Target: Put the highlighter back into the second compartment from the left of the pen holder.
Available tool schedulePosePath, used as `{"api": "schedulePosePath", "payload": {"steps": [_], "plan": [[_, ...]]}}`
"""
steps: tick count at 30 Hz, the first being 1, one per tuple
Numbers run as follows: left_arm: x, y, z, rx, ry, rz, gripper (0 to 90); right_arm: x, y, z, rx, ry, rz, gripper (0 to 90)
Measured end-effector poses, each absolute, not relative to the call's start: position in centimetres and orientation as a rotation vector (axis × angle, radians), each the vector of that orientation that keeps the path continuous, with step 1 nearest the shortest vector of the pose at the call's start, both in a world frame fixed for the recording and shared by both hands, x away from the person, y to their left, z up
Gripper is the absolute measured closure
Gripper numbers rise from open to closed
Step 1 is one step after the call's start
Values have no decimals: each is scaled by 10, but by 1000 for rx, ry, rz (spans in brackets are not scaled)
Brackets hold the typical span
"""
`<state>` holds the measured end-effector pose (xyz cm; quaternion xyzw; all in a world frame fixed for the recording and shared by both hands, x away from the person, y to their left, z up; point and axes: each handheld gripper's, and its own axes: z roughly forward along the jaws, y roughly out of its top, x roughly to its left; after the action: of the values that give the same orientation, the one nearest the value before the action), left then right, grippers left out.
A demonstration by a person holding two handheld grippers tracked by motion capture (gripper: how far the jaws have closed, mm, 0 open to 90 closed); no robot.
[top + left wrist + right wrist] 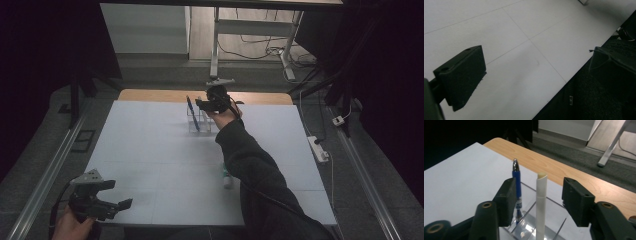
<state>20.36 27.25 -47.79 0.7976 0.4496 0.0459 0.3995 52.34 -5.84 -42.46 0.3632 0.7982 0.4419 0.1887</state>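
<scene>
right arm: dark long sleeve (260, 175) | right gripper (537, 195): black, thick blocky pads, brass-ringed screw holes at 7 and 4 o'clock | left gripper (107, 197): black, grey three-cornered plate on top, black cable trailing toward 7 o'clock

A blue pen (517, 185) and a white marker (541, 202) stand in a clear holder (529, 230) (black gripper pads (506, 200) flanking) beside the table's wood-grain edge (564, 171).
</scene>
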Motion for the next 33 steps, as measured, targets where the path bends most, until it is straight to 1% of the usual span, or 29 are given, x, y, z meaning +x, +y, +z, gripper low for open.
{"api": "schedulePosePath", "payload": {"steps": [8,20,25,31,33], "plan": [[204,272,-478,2016,1140,115,9,513,-67,-417,1014,2302,1217,298],[204,272,-478,2015,1142,114,9,489,-86,-415,966,2396,1186,179],[205,272,-478,2017,1144,115,9,477,-95,-415,932,2446,1144,100],[205,272,-478,2017,1147,116,9,463,-106,-417,909,2482,1114,30],[205,272,-478,2016,1148,116,9,459,-110,-418,903,2494,1115,23]]}}
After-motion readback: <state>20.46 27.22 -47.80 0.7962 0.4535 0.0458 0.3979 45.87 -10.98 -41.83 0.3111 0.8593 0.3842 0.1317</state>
